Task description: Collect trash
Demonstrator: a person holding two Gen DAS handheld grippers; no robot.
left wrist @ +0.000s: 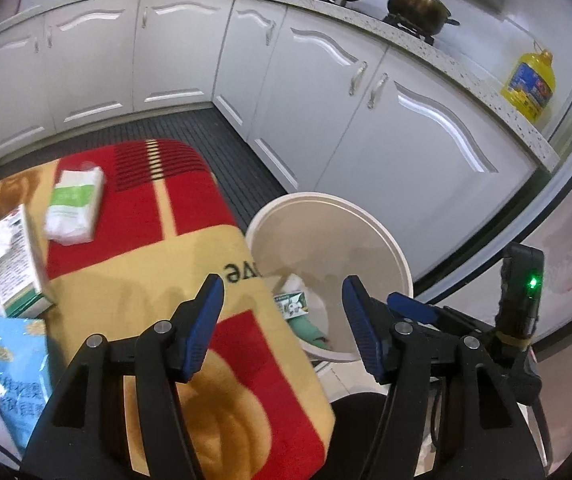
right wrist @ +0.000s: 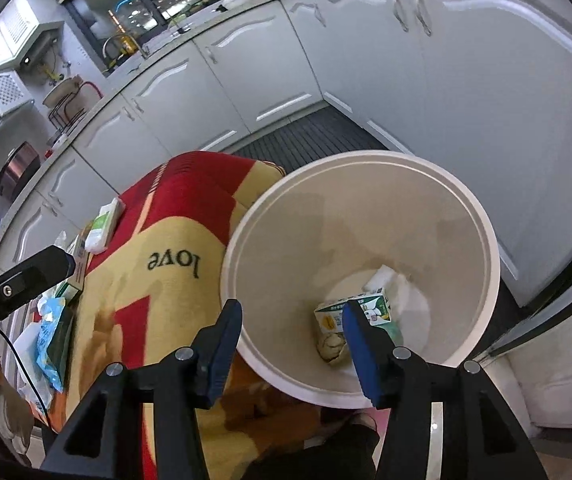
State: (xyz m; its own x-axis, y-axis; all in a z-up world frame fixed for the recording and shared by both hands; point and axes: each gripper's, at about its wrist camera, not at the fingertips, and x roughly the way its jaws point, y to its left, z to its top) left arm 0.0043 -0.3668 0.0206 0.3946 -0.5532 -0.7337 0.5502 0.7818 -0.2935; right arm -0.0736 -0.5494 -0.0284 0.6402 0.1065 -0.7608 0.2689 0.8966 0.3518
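Both tools gape empty — right tool [right wrist: 291,330] over the bin [right wrist: 485,240]; the tissue pack [left wrist: 73,207], ahead-left of the left tool [left wrist: 282,320], looks light and squashy — pinch its sides.

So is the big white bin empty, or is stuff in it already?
Not empty. The bin has a small green-and-white carton, something white behind it, and a crumpled bit at the bottom, but most of it is unfilled.

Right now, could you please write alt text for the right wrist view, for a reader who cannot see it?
The right gripper, open and empty, hangs over a round beige trash bin holding a small green-and-white carton and crumpled paper. Left of the bin is a red-and-yellow blanket printed "love"; white kitchen cabinets stand behind.
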